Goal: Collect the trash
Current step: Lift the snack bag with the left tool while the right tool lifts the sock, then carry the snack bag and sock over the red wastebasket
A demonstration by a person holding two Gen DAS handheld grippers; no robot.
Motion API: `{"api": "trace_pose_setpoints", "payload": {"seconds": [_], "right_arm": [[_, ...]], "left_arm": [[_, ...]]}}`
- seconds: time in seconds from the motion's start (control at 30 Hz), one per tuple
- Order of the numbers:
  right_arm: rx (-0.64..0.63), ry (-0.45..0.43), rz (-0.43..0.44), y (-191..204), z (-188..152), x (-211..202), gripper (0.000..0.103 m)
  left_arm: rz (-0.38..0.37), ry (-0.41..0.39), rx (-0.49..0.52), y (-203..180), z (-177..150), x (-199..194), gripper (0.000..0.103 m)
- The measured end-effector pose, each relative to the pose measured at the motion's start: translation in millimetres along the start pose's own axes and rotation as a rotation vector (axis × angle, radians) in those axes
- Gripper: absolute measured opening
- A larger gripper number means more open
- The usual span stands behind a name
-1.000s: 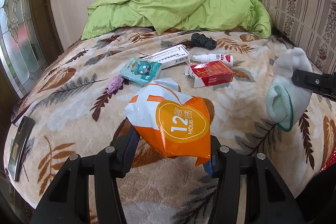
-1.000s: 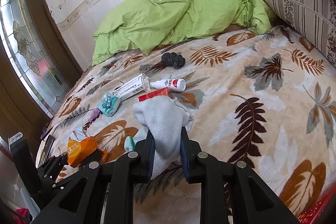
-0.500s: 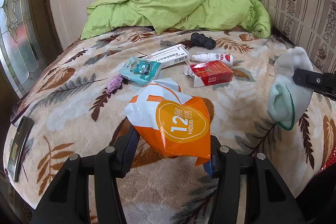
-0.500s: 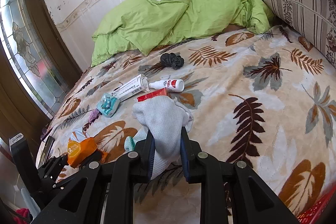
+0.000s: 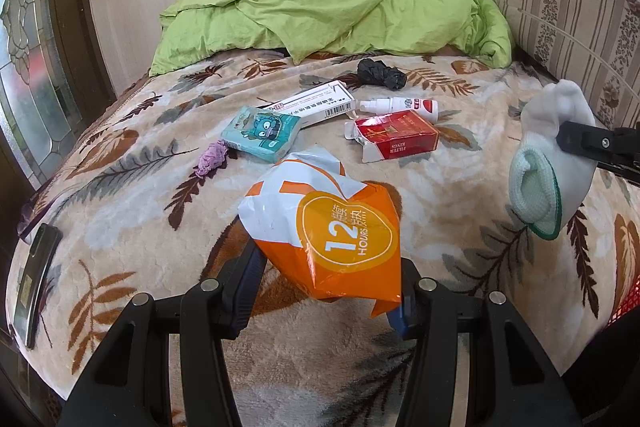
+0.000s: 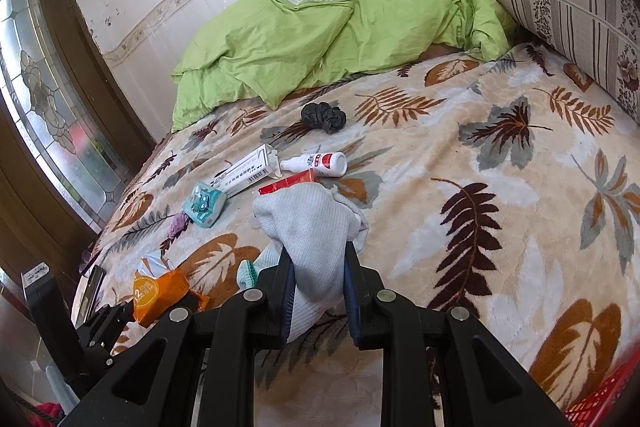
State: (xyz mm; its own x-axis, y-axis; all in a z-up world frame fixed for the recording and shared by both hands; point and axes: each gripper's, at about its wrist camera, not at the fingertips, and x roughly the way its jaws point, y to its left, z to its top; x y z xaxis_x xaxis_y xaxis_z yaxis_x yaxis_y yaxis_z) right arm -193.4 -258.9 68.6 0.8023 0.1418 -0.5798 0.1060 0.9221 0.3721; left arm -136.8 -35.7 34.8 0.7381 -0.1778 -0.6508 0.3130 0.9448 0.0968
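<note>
Two hand-held grippers holding items above a bed.
The left hand-held gripper (image 5: 326,291) is pinching an orange wrapper (image 5: 332,227); the right hand-held gripper (image 6: 318,291) is clamping a white sock (image 6: 312,227). Beyond, a red cigarette pack (image 5: 394,139), spray bottle (image 5: 400,105) and teal tissue pack (image 5: 260,133) are lying on the leaf-print blanket (image 6: 500,187).

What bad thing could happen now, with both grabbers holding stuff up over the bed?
1. The orange wrapper is crinkly and slick and sticks far out of the left gripper, so it might slip.
2. The white sock droops from the right gripper; it could snag or fall.
3. Both are full, so the red cigarette pack must wait.
</note>
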Motion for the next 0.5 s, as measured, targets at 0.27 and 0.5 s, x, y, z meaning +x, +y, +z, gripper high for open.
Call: {"api": "trace_pose_setpoints", "payload": {"seconds": [0.27, 0.5], "right_arm": [[0.048, 0.011, 0.026, -2, -18, -35, 0.023], [0.161, -0.035, -0.035, -56, -38, -108, 0.023]], "left_arm": [[-0.120, -0.038, 0.059, -19, 1, -29, 0.052], [-0.277, -0.044, 0.156, -70, 3, -63, 0.052]]}}
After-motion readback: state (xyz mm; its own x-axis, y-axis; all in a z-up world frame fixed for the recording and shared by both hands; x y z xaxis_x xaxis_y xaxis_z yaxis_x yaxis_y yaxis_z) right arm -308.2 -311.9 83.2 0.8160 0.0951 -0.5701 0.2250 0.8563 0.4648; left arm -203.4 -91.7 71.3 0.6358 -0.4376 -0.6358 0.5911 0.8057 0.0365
